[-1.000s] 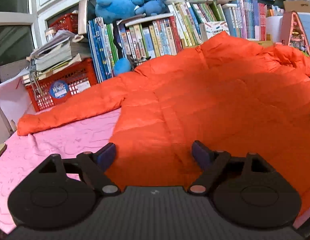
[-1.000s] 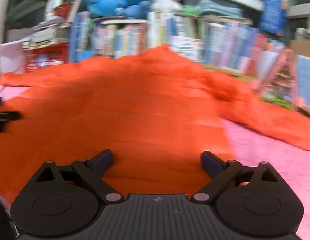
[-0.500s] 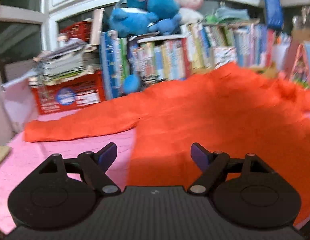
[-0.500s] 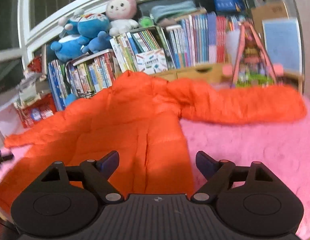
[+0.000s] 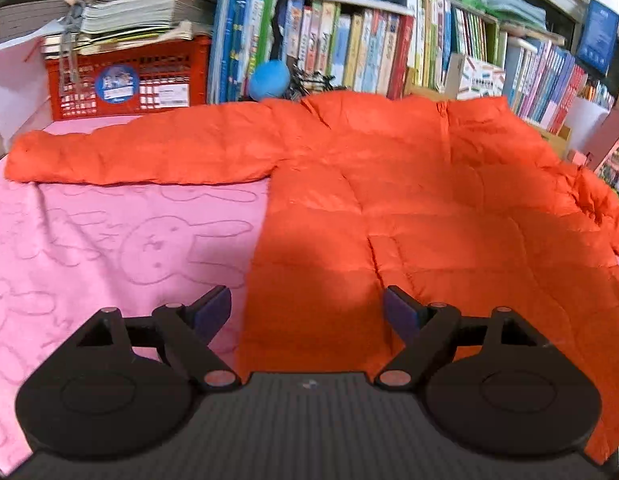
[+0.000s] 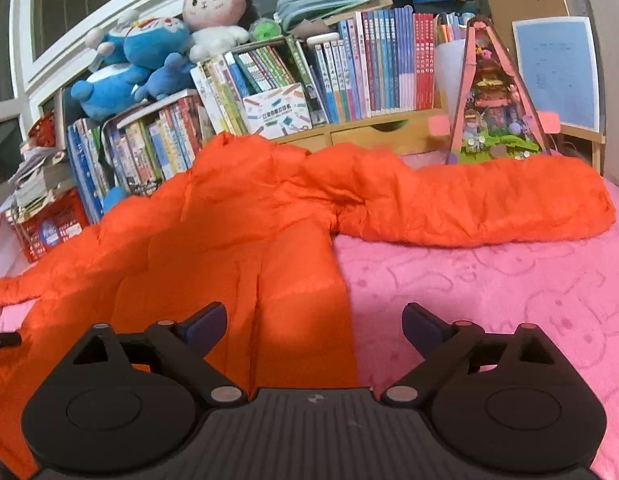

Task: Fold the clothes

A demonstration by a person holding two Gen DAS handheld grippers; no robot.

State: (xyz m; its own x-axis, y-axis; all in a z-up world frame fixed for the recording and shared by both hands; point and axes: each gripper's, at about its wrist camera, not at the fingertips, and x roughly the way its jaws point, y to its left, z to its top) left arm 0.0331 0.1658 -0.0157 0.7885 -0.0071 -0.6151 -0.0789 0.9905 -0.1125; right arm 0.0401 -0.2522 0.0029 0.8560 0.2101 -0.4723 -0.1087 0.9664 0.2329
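The jacket [image 5: 409, 208] is quilted orange cloth with a slight sheen, puffy and creased. The blanket [image 5: 109, 240] under it is soft pink fleece embossed with rabbits. The crate [image 5: 129, 76] is glossy red plastic lattice. The drawers [image 6: 373, 134] are plain matt wood. The rabbit [image 6: 215, 8] is plush.

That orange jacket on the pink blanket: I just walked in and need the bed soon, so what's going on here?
A person holding tongs in each hand is about to fold the orange jacket, which lies spread flat on the pink blanket with both sleeves stretched out to the sides. The left tongs hover over the jacket's left bottom edge, the right tongs over its right edge. Both are open and hold nothing; the right tongs' jaws have just been opening. No fold has been made yet.
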